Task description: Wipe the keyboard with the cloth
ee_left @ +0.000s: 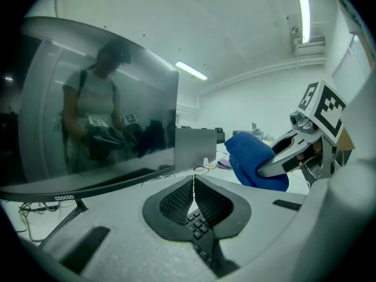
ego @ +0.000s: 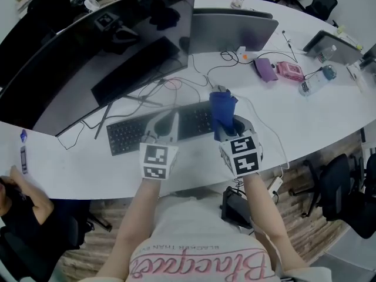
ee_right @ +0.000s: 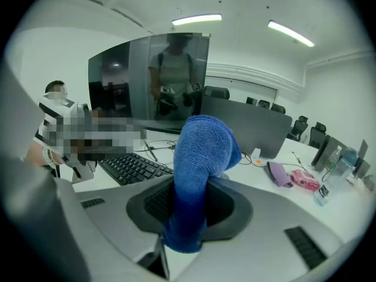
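- Right gripper [ee_right: 187,207]: jaws clamped on the cloth [ee_right: 200,148]. Blue, nappy weave, soft. It stands up out of the jaws as a thick folded roll. The top lobe flops toward 1 o'clock and a short tail hangs below the pads.
- Left gripper [ee_left: 193,187]: jaws together, ribbed dark pads meeting on a thin seam, nothing between them. Black keys show just beneath the tips.
- Keyboard [ego: 126,135]: flat black slab with low matte keys, lying on the white table [ego: 70,169]. In the head view its long axis runs from 8 o'clock to 2 o'clock. The left gripper sits over its middle and the right gripper, with the cloth, over its right end.
- Key relation: in the right gripper view the rows of keys lie to the left of the cloth, at about 9 to 10 o'clock from the jaws. Whether the cloth touches the keys, I cannot tell; it looks raised.
- Judgement: the wipe wants the cloth's loose end lowered onto the keys and drawn along the long axis toward 8 o'clock. The right hand does the work. The left gripper is the nearer to mid-board, placed to steady it, and may have to clear the path.
- Outward, head view: thin dark cables [ego: 170,86] trail on the table at 12 o'clock from the keyboard.
- A wide curved monitor [ego: 88,51] with a glossy dark face stands at 11 o'clock.
- A grey laptop [ego: 232,33] stands at 1 o'clock, with a purple pouch [ego: 265,69] at 2 o'clock, well apart.
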The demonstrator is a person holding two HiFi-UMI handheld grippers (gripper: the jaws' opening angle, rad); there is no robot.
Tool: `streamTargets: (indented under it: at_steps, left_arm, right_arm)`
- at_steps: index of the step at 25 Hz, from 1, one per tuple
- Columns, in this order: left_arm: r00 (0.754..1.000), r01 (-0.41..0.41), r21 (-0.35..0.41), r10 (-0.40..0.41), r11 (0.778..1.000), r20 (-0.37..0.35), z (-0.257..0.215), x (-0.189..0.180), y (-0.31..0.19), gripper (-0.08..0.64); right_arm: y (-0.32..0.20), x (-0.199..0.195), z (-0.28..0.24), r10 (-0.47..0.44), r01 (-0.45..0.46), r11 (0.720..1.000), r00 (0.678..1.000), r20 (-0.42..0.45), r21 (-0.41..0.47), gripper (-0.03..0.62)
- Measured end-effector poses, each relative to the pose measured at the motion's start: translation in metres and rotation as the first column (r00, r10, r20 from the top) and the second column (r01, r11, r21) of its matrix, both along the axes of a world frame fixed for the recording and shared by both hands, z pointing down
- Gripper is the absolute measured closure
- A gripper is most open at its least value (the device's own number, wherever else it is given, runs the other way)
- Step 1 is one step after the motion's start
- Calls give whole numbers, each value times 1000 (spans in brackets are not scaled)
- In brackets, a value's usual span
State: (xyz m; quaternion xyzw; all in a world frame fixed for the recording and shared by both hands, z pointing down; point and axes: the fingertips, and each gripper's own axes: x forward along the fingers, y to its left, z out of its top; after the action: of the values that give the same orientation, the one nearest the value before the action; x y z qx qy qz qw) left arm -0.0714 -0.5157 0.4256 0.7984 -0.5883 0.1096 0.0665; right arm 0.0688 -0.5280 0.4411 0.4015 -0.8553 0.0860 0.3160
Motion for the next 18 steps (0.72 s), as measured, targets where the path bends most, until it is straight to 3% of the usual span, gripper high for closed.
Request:
streamTargets:
  at_steps: [7, 18]
  left_arm:
    - [1000, 11, 96, -13, 995, 12, -46, -22, 23, 554]
    - [998, 56, 234, -61, 971, 14, -98, -66, 59, 554]
  right_arm:
    - [22, -45, -53, -34, 20, 989, 995, 92, 146, 492]
    - [59, -125, -105, -188, 120, 935, 966, 177, 333, 495]
